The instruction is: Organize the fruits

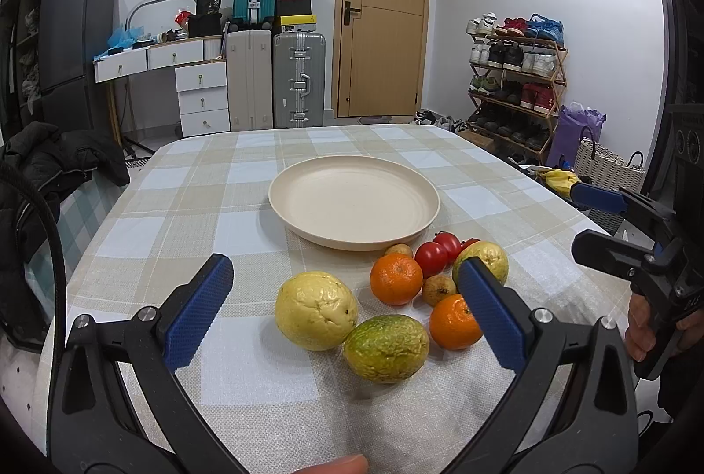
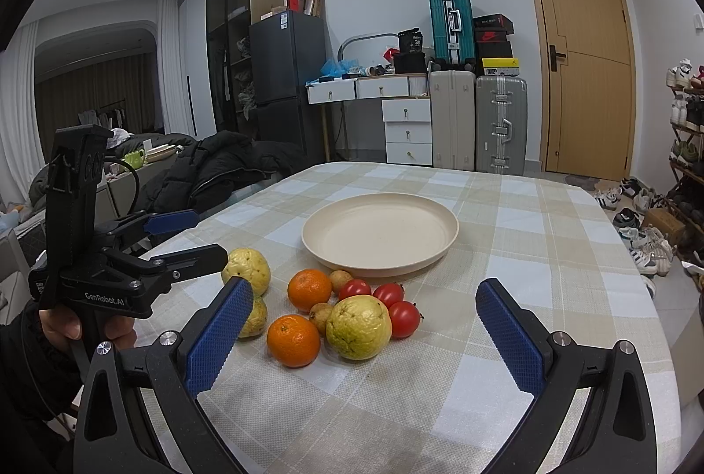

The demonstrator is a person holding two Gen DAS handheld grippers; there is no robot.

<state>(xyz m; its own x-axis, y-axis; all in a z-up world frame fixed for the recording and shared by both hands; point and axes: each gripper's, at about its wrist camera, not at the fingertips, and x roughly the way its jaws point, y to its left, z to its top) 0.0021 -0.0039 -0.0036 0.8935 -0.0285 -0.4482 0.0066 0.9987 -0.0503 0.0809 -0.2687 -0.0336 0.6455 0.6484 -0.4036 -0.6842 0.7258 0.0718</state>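
An empty cream plate [image 1: 354, 205] [image 2: 380, 229] sits mid-table on the checked cloth. Just in front of it lies a cluster of fruit: a yellow guava [image 1: 316, 310] [image 2: 246, 269], a greenish guava [image 1: 386, 347] [image 2: 255, 315], a third guava [image 1: 488, 260] [image 2: 358, 326], two oranges [image 1: 396, 278] [image 2: 309, 289], [image 1: 453, 322] [image 2: 293, 339], red tomatoes [image 1: 433, 257] [image 2: 389, 293] and small brown fruits [image 1: 438, 289] [image 2: 321, 315]. My left gripper [image 1: 347, 280] [image 2: 193, 234] is open above the near fruits, holding nothing. My right gripper [image 2: 365, 311] [image 1: 589, 218] is open, empty, at the cluster's right.
The table [image 1: 246, 408] drops off at left, right and far edges. A black jacket [image 1: 53, 161] lies beside its left edge. Suitcases [image 1: 299, 78], drawers [image 1: 200, 95], a door [image 1: 383, 12] and a shoe rack [image 1: 515, 86] stand beyond.
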